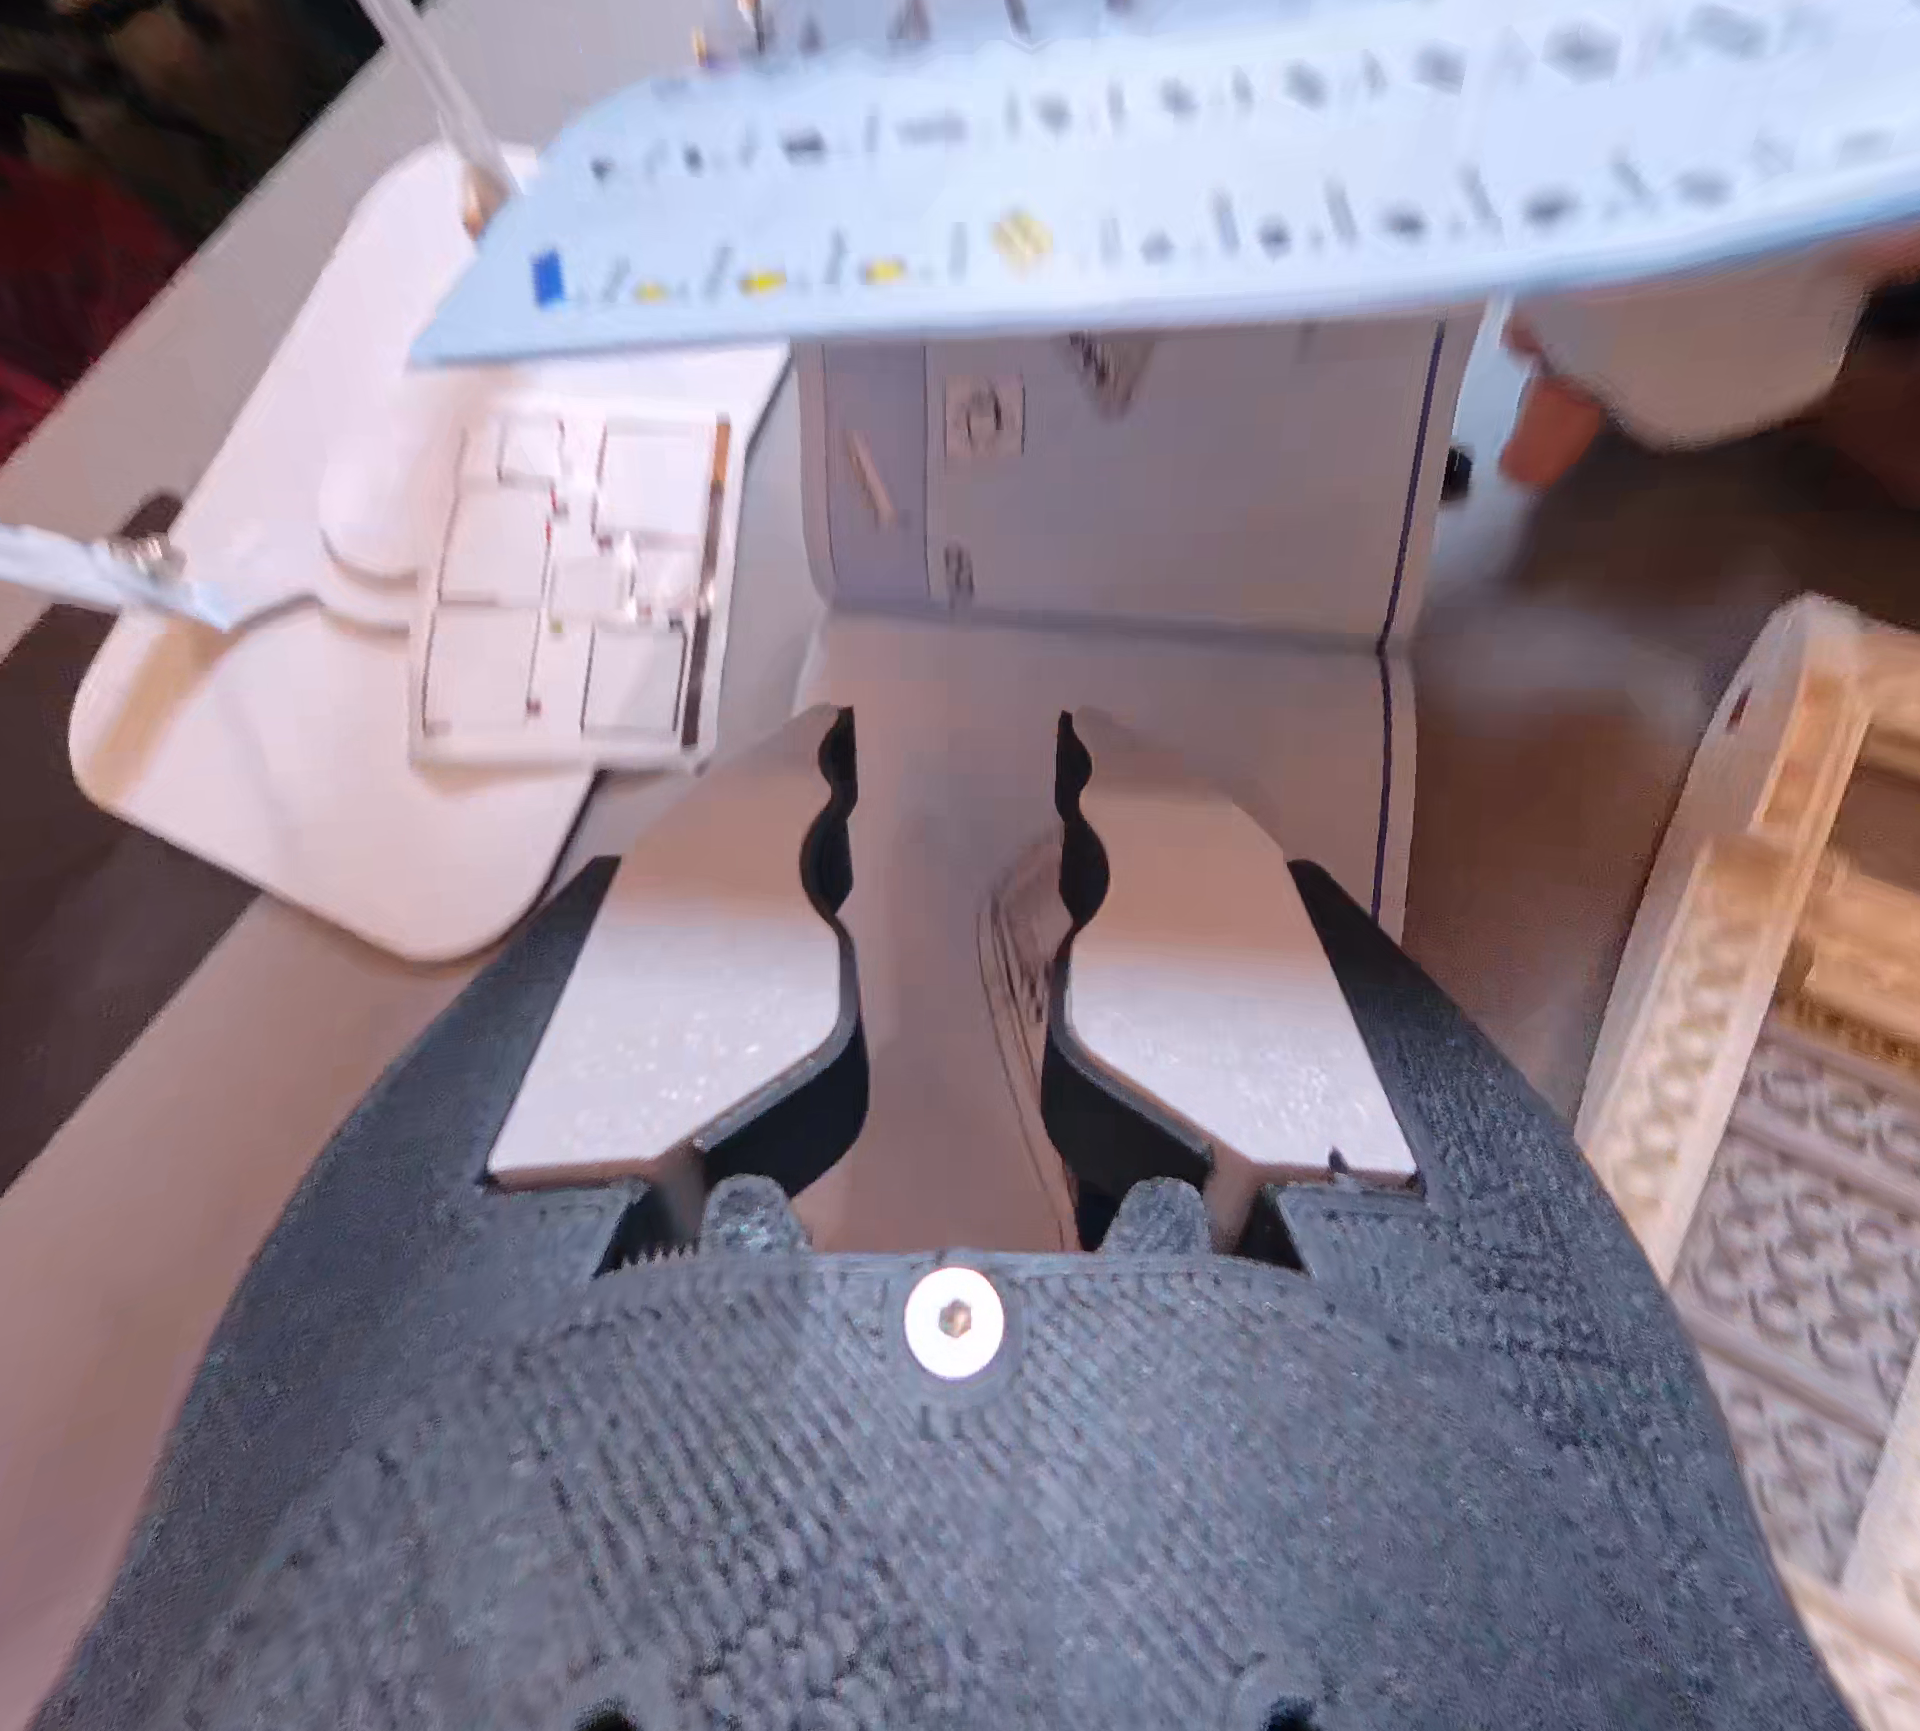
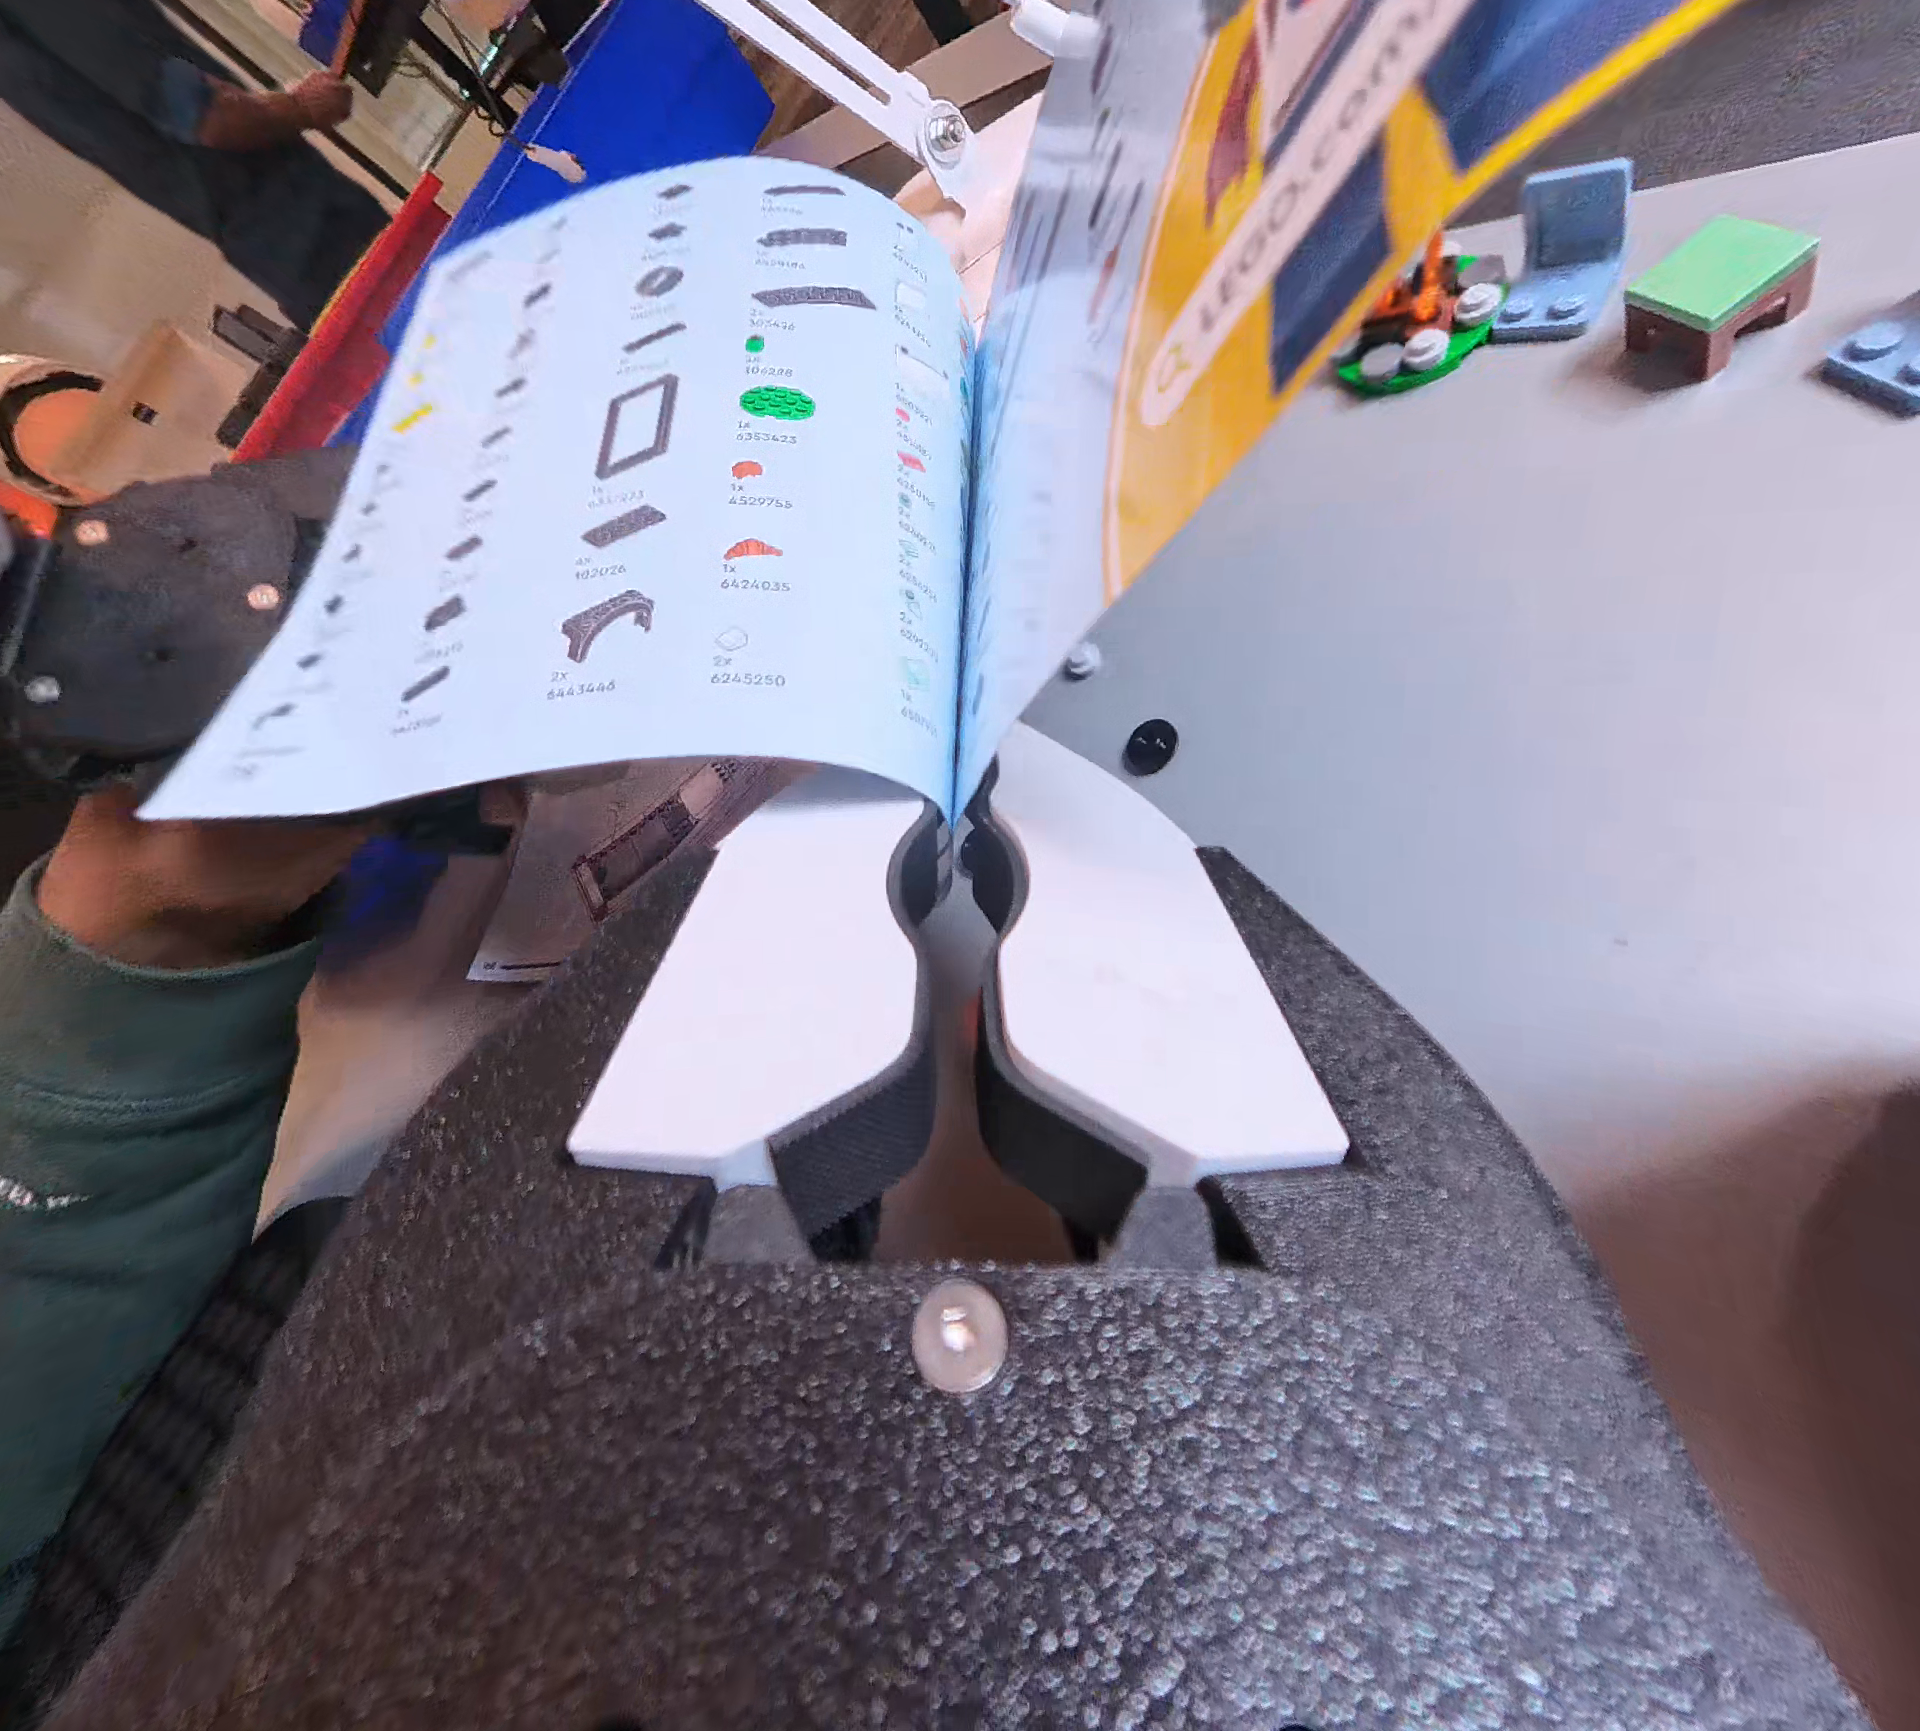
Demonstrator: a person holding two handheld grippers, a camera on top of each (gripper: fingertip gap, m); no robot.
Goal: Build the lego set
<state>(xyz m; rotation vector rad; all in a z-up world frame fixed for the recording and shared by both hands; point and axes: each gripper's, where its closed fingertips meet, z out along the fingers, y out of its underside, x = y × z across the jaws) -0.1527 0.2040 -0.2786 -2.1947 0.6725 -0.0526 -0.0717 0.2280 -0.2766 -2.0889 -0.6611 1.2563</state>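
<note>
Right jaws pinch the pale-blue booklet page (image 2: 665,476) edge; left jaws gape beneath it.

Booklet page (image 2: 644,486): pale blue, printed with small pictures of brick parts, curved upward in the air.
Booklet cover (image 2: 1507,19): yellow and blue, standing behind the page.
Table (image 2: 1507,746): grey, smooth surface.
Green flat piece (image 2: 1720,273): on a brown base, standing on the table.
Green round plate (image 2: 1403,356): with grey studs and an orange part on it, near the cover.
Blue-grey hinged piece (image 2: 1569,247): between the round plate and the green flat piece.
White tray (image 1: 312,642): on the table at left; small clear compartments on it.
Cream patterned basket (image 1: 1766,1110): at the right edge.
White slotted bracket (image 2: 790,29): behind the page.
</note>
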